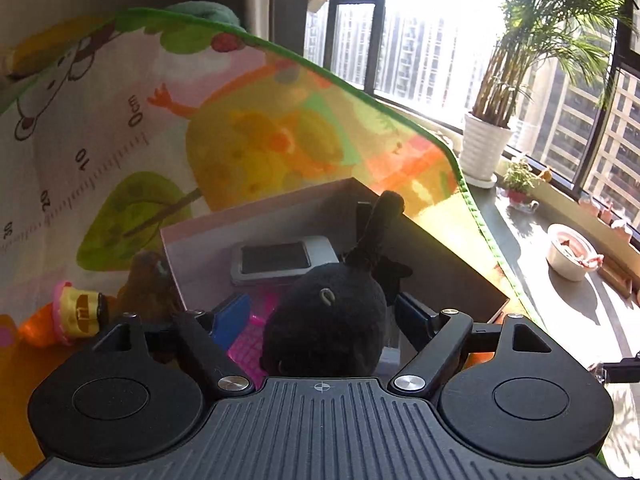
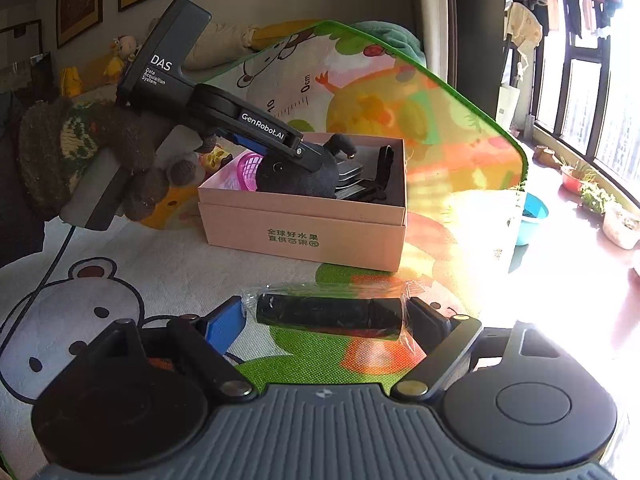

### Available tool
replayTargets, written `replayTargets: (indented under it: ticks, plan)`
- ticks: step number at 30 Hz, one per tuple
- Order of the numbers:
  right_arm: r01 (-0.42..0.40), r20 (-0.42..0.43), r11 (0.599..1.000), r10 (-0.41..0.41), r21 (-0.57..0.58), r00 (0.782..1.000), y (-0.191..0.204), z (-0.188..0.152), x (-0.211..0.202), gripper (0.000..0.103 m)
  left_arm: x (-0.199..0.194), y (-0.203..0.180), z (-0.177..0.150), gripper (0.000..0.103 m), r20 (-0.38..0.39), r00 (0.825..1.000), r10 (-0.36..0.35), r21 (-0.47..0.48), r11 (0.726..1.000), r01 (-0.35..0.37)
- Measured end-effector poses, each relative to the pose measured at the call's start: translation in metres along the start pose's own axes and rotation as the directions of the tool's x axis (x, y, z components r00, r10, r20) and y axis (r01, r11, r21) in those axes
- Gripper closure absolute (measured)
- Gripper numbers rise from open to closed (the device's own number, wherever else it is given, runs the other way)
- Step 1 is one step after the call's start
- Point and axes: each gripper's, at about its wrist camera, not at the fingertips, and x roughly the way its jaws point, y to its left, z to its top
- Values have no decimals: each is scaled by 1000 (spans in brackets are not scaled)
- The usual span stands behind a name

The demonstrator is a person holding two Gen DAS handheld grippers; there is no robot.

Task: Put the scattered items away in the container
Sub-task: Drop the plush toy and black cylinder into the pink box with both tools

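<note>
A pink cardboard box [image 2: 304, 236] stands on the play mat. My left gripper [image 1: 320, 312] hangs over it, open. A black plush toy [image 1: 328, 328] lies in the box between its fingers, with a gap at each pad. The right wrist view shows that gripper [image 2: 308, 156] reaching into the box [image 1: 192, 256] from the left, held by a gloved hand [image 2: 80, 152]. My right gripper [image 2: 326, 316] is in front of the box, shut lengthwise on a black stick-shaped item in clear wrap [image 2: 328, 314]. Both ends of the wrap touch the pads.
The box also holds a pink basket [image 1: 248, 344], a flat grey case [image 1: 284, 260] and a black strap. Left of the box lie an orange and yellow toy [image 1: 76, 316] and a brown plush [image 1: 148, 284]. Right of the mat's green edge [image 1: 468, 184] stand potted plants [image 1: 484, 148] and a blue basin [image 2: 532, 216].
</note>
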Motion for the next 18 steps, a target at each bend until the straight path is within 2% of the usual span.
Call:
replayTargets:
  ticks: [2,5,7,11,14,18]
  plan:
    - [2,-3,1000,-2,-20,1000,1,5,5,17,-19,8,0,8,58,998,14,-27,1000,-13]
    - [7,-1,999,-7,-35,1000,3,14,13,17,-51,13,-10,7,114,992,48,-28,999,-45]
    - [1,6,999,-1,-40,1000,4,22,17,17,-67,12,-24,6,123,990,66,-31,998,-62]
    - [8,45,998,-5,-63,999,3,52,23,17,-91,7,-66,3,67,993,94,-40,995,-92]
    - [-8,89,999,13,-53,996,-1,87,28,17,-105,6,-98,2,16,991,132,-37,991,-132]
    - [-33,121,999,33,0,992,-10,144,55,17,-123,15,-119,1,-7,987,158,-74,985,-158]
